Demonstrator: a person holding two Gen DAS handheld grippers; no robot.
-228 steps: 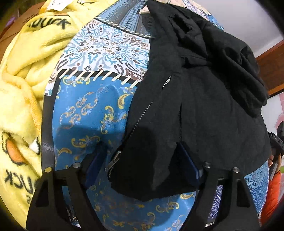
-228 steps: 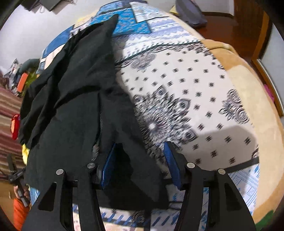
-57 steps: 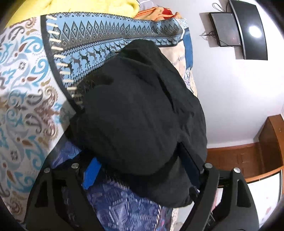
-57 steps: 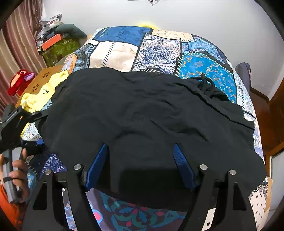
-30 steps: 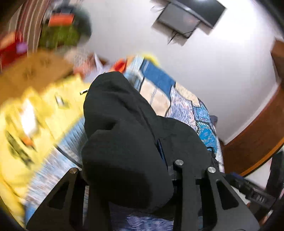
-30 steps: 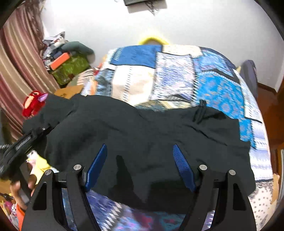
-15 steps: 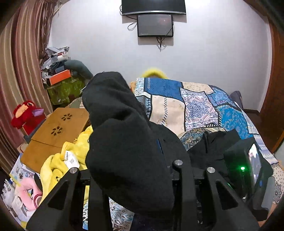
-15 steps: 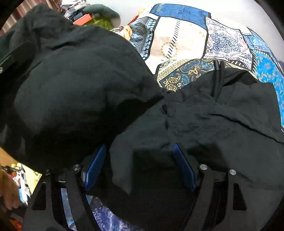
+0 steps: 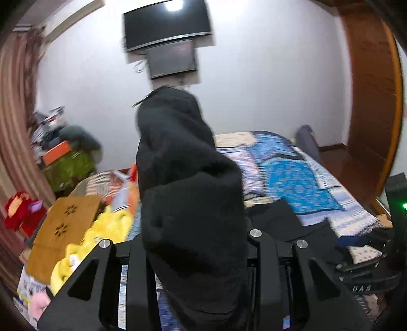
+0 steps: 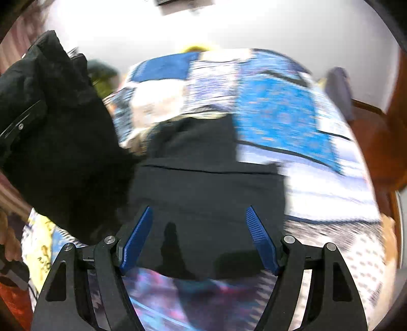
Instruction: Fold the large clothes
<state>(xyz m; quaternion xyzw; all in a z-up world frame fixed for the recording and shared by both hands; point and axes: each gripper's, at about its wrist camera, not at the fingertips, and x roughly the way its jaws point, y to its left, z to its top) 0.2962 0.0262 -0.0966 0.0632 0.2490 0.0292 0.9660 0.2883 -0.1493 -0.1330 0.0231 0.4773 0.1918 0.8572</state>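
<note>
While blur probably hides detail, left claw (image 9: 195, 254) has lifted black garment (image 9: 188, 193).

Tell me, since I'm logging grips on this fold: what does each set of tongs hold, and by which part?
Left tongs: shut on a bunched fold of the black garment; which part can't be told. Right tongs: open, holding nothing, above the part lying on the bed.

- Left gripper (image 9: 195, 254): jaws clamped on a thick bunch of black garment (image 9: 185, 191), which rises in front of the lens and hides the pads.
- Bed (image 9: 300, 188), patchwork blue cover: behind and right of the garment; more black cloth lies on its near end.
- Yellow fleece (image 9: 101, 234) and wooden board (image 9: 63, 229): left of the garment.
- Wall screen (image 9: 168, 23): above the garment.
- Right gripper (image 9: 376, 275): at the bed's right edge, only partly in frame.
</note>
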